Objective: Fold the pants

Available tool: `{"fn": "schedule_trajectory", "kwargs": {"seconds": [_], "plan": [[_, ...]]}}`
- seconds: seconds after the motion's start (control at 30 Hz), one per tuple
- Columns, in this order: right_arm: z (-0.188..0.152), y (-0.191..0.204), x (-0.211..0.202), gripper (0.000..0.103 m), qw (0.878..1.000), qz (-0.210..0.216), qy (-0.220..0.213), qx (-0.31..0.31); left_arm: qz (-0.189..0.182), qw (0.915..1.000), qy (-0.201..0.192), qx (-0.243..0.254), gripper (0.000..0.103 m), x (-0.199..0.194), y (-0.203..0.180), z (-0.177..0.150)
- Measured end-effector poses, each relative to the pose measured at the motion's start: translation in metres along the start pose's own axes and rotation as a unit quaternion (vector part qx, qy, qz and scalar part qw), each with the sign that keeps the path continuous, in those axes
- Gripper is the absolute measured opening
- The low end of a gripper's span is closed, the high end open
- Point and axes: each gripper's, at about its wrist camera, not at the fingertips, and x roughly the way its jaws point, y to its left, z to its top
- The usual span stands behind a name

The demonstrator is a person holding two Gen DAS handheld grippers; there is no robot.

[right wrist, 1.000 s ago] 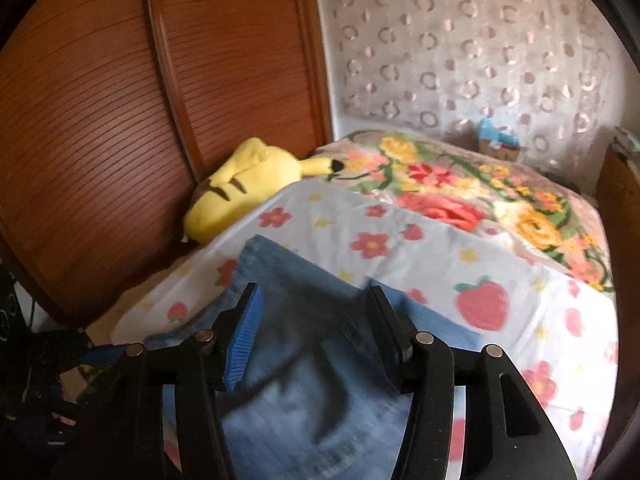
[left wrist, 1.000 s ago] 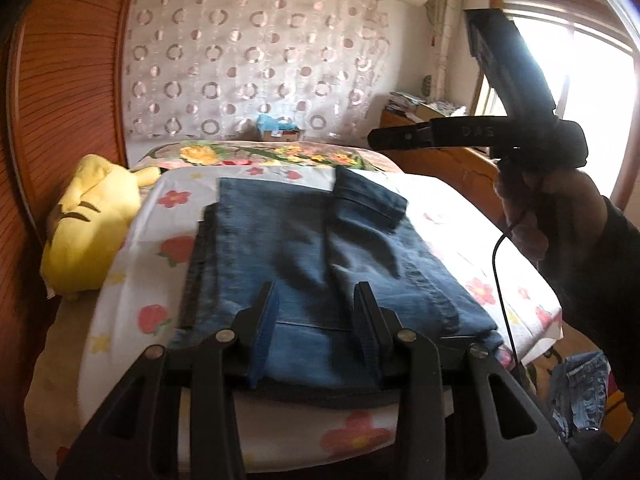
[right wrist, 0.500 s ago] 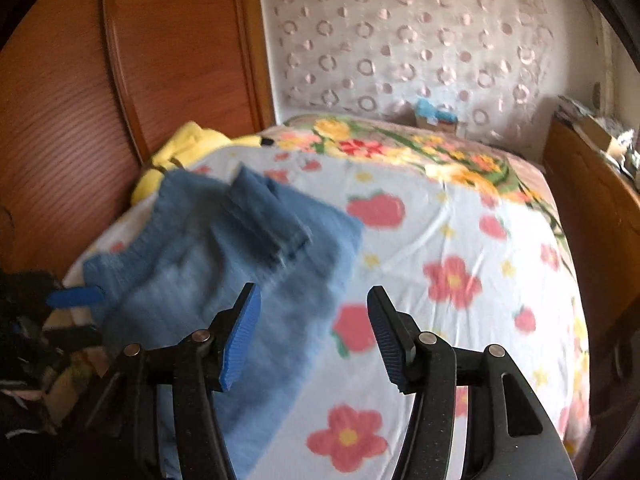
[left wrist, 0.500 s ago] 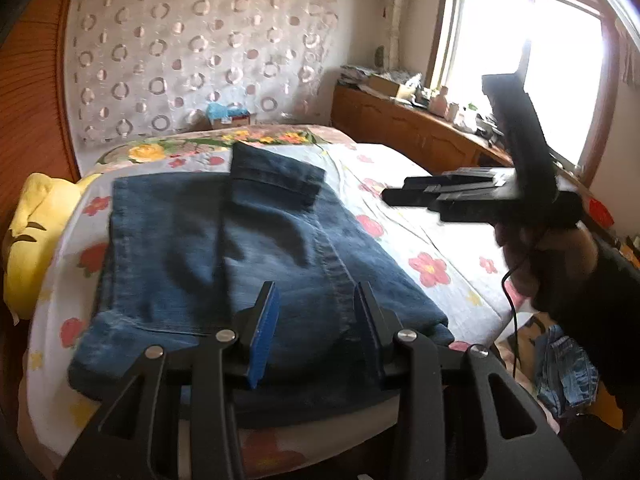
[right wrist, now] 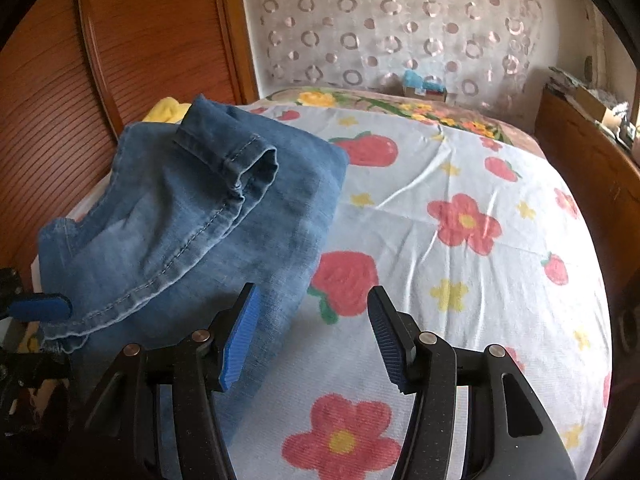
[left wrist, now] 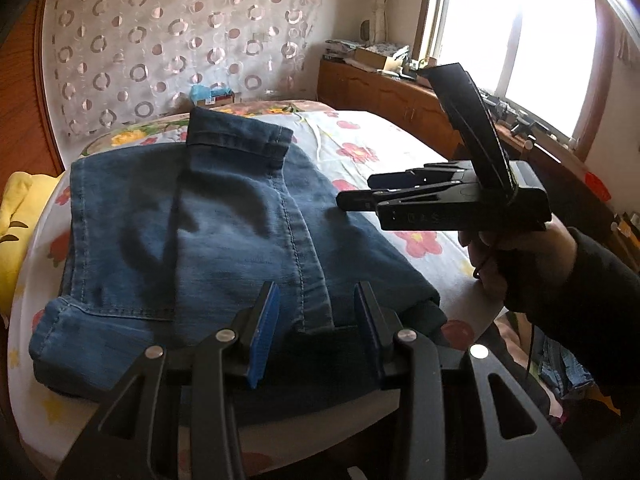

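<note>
The right gripper [right wrist: 312, 336], dropping lower than before, is hovering released over the sheet [right wrist: 460, 264]; the left gripper [left wrist: 316, 328] is gaping over the folded jeans [left wrist: 192, 232], yellow plush [left wrist: 16, 216] at left.

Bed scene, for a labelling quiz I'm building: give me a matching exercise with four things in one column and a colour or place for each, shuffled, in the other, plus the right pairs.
Things:
1. folded jeans
2. plush toy
3. bedsheet
4. right gripper

Descriptions:
A. yellow, at the bed's edge by the wooden panel
B. white with red flowers
C. blue denim, lying on the bed
D. open, over the jeans' edge and the bare sheet

Pairs: 1-C, 2-A, 3-B, 4-D
</note>
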Motion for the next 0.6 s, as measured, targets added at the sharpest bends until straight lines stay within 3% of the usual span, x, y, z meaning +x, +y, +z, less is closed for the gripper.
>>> {"fn": "schedule_trajectory", "kwargs": {"seconds": [0.17,0.3,0.43,0.6], "plan": [[0.000,0.002,0.007,0.057,1.000,0.005,0.009,0.001,0.020,0.9997,0.007,0.014,0.037,0.009,-0.002,-0.003],[0.000,0.003,0.008,0.057,1.000,0.005,0.010,-0.002,0.028,0.9994,-0.004,0.020,0.015,0.004,0.004,-0.003],[0.000,0.004,0.008,0.057,1.000,0.004,0.011,-0.003,0.045,0.9985,-0.028,0.016,0.013,-0.012,0.012,0.002],[0.000,0.005,0.009,0.057,1.000,0.006,0.013,-0.006,0.068,0.9948,-0.071,-0.024,0.013,-0.044,0.044,0.008]]}}
